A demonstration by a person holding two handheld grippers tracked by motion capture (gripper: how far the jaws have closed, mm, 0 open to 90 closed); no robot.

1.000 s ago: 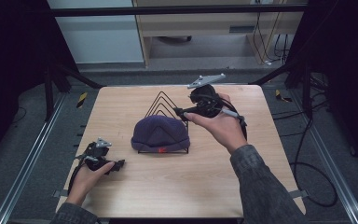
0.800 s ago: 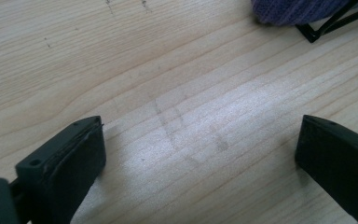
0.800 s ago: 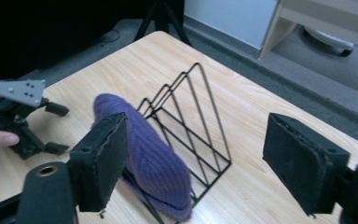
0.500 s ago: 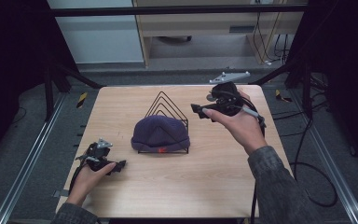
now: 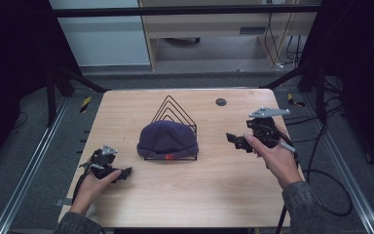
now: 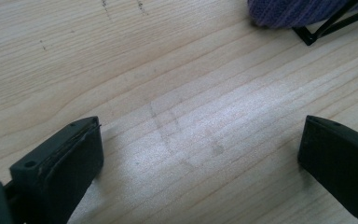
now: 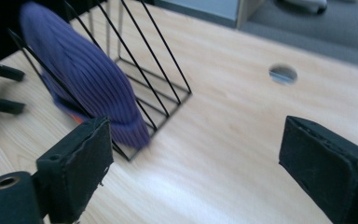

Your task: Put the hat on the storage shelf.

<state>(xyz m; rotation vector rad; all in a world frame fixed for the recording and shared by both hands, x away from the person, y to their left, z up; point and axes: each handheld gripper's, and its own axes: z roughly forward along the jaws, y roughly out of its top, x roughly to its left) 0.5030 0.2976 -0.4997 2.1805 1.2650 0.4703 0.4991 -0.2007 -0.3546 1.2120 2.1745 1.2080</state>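
A purple knit beanie (image 5: 168, 139) hangs over the front of a black wire rack (image 5: 173, 105) in the middle of the wooden table (image 5: 214, 195). My right gripper (image 5: 233, 140) hovers to the right of the rack, pointing at it. Its jaws have just been opening and stand open with nothing between them. In the right gripper view the gripper (image 7: 196, 140) looks past the beanie (image 7: 88, 79) and rack (image 7: 154, 70). My left gripper (image 5: 124, 173) rests low at the front left, open and empty. In its own view (image 6: 200, 140) bare wood lies between the jaws, and the beanie's edge (image 6: 298, 9) is at the top.
A round cable hole (image 5: 220, 102) sits in the table behind and right of the rack, also seen in the right gripper view (image 7: 283, 73). Cables trail off the table's right side. Dark frame posts stand beyond the far corners.
My right gripper has moved from beside the rack's top to the right and down, and its jaws have spread wider. The left hand, beanie and rack have stayed put.
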